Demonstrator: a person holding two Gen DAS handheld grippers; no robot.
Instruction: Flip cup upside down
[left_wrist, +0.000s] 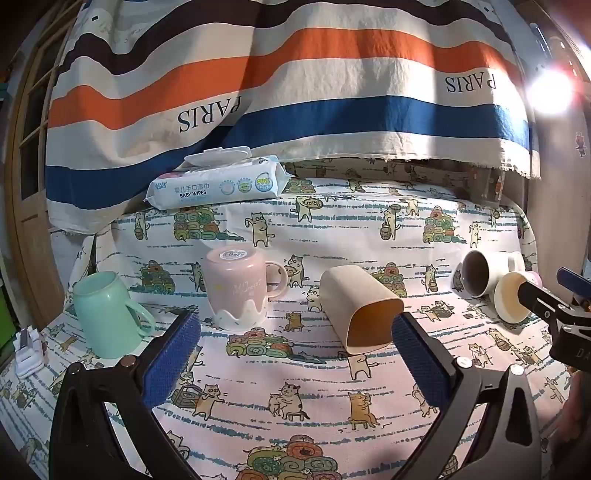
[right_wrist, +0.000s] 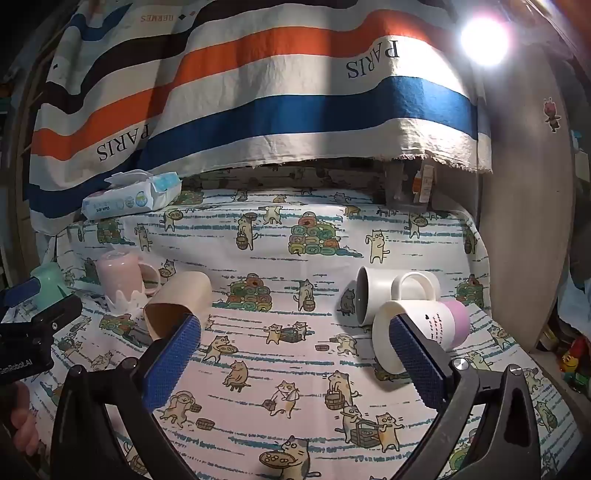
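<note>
A cat-print tablecloth (left_wrist: 295, 406) covers the table. At centre of the left wrist view, a beige tumbler (left_wrist: 360, 310) lies on its side, long axis horizontal, mouth facing the camera. Left gripper (left_wrist: 295, 332) and right gripper (right_wrist: 295, 332) both gape wide, holding nothing.

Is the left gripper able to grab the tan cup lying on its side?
Probably yes. The left gripper is open, and the tan cup lies just ahead with its mouth toward it. Only bare tablecloth lies between them.
</note>
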